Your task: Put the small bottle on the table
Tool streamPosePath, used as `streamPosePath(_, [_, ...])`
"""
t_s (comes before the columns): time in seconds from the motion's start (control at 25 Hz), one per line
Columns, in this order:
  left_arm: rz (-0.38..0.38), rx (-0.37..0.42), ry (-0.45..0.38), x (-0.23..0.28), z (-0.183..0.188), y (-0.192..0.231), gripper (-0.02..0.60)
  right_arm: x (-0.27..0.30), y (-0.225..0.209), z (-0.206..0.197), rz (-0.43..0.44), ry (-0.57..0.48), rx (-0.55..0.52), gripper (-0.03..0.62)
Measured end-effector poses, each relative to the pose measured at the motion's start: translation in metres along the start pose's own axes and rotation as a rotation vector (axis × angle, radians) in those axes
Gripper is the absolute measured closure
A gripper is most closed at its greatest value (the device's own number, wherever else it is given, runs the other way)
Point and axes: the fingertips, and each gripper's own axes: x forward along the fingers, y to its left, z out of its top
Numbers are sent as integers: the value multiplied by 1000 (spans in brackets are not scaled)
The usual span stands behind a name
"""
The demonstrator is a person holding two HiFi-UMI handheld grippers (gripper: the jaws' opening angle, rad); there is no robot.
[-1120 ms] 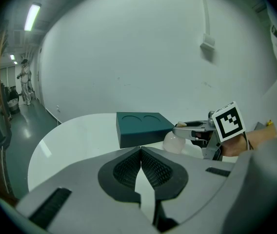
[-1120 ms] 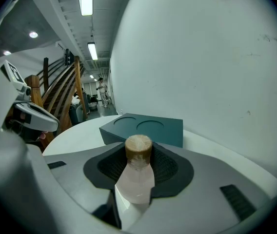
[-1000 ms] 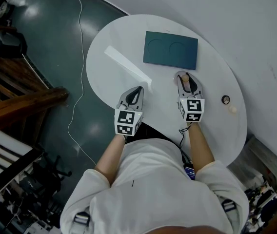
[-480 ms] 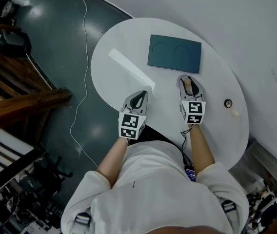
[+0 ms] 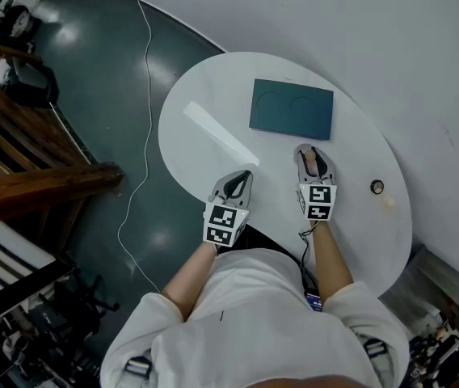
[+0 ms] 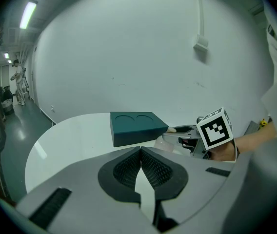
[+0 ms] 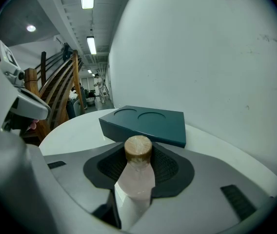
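A small clear bottle [image 7: 137, 177] with a cork stopper [image 7: 138, 147] stands upright between the dark pads of my right gripper [image 7: 139, 161], which is shut on it. In the head view that gripper [image 5: 311, 152] holds the bottle [image 5: 311, 162] over the round white table [image 5: 359, 140], just in front of a dark teal block [image 5: 292, 109]. Whether the bottle's base touches the table I cannot tell. My left gripper [image 5: 244, 176] hovers at the table's near edge, shut [image 6: 141, 154] with nothing in it.
The teal block [image 7: 148, 123] has two round recesses on top. A white strip [image 5: 217, 132] lies on the table's left part. A small round object [image 5: 376, 187] and a pale one [image 5: 388, 203] sit at the right. Wooden railing [image 5: 35, 184] and a floor cable [image 5: 136, 136] lie left.
The head view has drifted, so the table sits lower and more to the right in the picture. Both grippers keep about the same places beside the teal block, and the bottle stays held.
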Motion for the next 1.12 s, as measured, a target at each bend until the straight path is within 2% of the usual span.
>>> streamPosePath(0.16, [-14, -2, -8, 0, 3, -1, 563, -1, 6, 0, 11, -9, 29, 448])
streamPosePath(0.4, [-84, 13, -21, 4, 12, -13, 563, -27, 9, 0, 4, -27, 63, 357])
streamPosePath(0.64, [-149, 28, -15, 13, 13, -24, 561, -69, 26, -11, -9, -48, 105, 363])
streamPosePath(0.76, [-185, 44, -8, 17, 11, -35, 563, -92, 31, -25, -38, -36, 139, 421])
streamPosePath(0.92, [-242, 83, 2, 21, 12, -53, 563, -122, 24, -37, -132, -50, 189, 497])
streamPosePath(1.0, [-269, 95, 7, 22, 12, -61, 563, -136, 20, -39, -193, -61, 184, 577])
streamPosePath(1.12, [-313, 97, 12, 22, 13, -74, 563, -151, 17, -39, -252, -83, 184, 595])
